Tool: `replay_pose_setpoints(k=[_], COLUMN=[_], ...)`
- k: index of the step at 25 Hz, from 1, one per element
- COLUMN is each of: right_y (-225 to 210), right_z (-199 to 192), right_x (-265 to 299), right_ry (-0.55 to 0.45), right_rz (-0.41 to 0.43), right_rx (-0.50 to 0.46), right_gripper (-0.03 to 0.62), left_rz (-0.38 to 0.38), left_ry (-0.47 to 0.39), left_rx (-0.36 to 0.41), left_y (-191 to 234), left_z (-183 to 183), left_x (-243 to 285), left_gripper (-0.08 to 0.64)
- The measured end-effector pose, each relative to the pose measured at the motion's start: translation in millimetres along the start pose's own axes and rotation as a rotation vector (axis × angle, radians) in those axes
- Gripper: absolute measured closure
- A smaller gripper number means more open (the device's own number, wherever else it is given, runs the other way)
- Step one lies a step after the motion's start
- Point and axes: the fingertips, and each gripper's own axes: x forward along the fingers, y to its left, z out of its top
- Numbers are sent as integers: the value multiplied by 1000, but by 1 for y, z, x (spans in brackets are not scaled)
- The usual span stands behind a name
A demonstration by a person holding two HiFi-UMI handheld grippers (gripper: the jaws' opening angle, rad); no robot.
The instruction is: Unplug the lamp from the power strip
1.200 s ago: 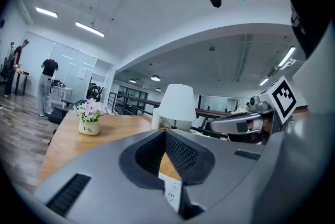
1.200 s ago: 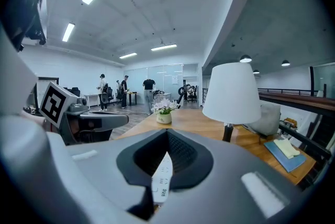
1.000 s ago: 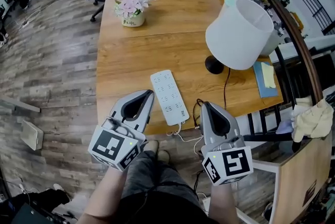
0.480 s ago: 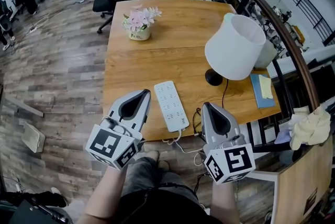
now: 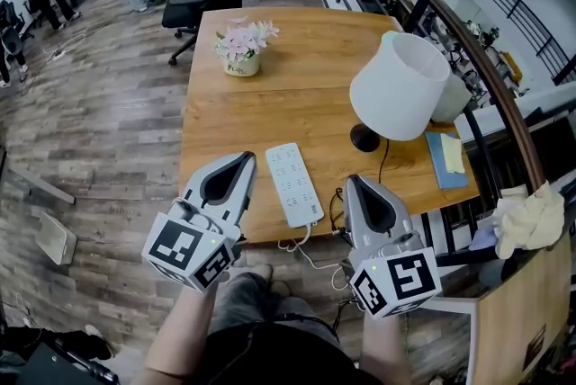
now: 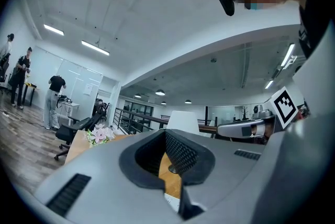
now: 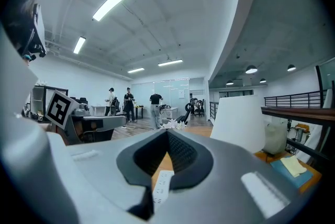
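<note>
Both tools tipped upward a touch: left tool (image 5: 246, 158) and right tool (image 5: 354, 182) pinched shut, empty. White plastic power strip (image 5: 293, 183) lay at the wooden tabletop's (image 5: 270, 118) near edge, no plug showing on it. White-shaded lamp's (image 5: 399, 88) black cord (image 5: 382, 169) dropped over that edge. Any plug left there: pin strip, pull straight.

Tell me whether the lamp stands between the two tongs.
No: the power strip lies between the left tongs and the right tongs, while the lamp stands farther back and to the right.
</note>
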Motion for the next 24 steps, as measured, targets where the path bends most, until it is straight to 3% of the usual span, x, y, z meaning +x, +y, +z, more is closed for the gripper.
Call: replay_pose_setpoints(k=[24], right_y=[24], right_z=[21], right_x=[11], right_ry=[-58], right_rz=[44], right_rx=[2], right_gripper=[584], left_rz=[-24], left_ry=[-54], left_rx=[11], left_y=[11], left_z=[26], left_x=[-3], left_gripper=[565])
